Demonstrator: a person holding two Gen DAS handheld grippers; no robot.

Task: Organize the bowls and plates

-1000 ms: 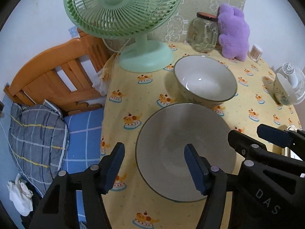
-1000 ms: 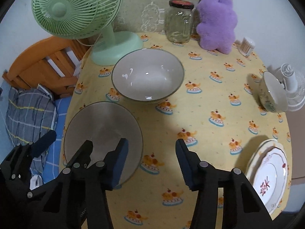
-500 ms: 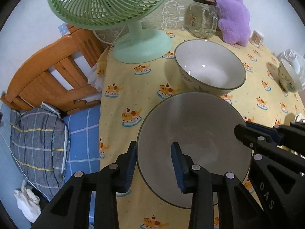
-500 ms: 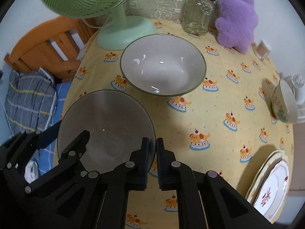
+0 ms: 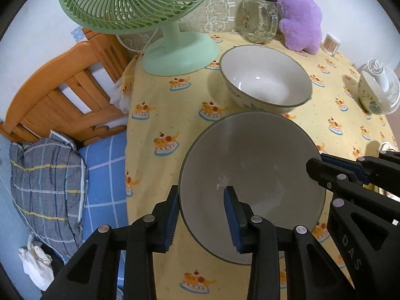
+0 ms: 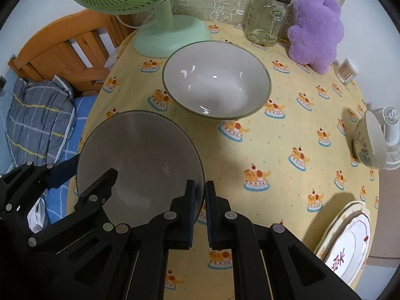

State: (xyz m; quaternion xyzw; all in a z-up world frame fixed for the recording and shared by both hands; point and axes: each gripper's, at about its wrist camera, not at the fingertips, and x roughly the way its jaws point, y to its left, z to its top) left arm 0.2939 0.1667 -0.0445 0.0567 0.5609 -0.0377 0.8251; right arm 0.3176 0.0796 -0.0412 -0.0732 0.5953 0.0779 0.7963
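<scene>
The left hand-held gripper [image 5: 201,215] straddles the near-left rim of the shaded grey bowl [image 5: 252,175], one pad outside the wall and one inside. Its jaws have just been closing, and the outer pad now appears to touch the rim; whether the inner pad presses the wall I cannot tell for sure, though it reads as a grip. The right hand-held gripper [image 6: 200,205] is clenched on the opposite rim of the same bowl [image 6: 140,167], its pads nearly together with the thin edge pinched between them.

Two grips on opposite sides make sense for a wide, shallow bowl: a single pinch at one edge would probably let it tip, while two keep it level for lifting.

The bowl sits on the yellow-clothed tabletop [image 6: 287,130] near its left edge. Just behind it stands a matching white bowl [image 6: 216,81] with a green rim, which looks like the natural place to nest it. A smaller patterned bowl [image 6: 366,145] and stacked plates [image 6: 347,245] lie well apart to the right.
</scene>
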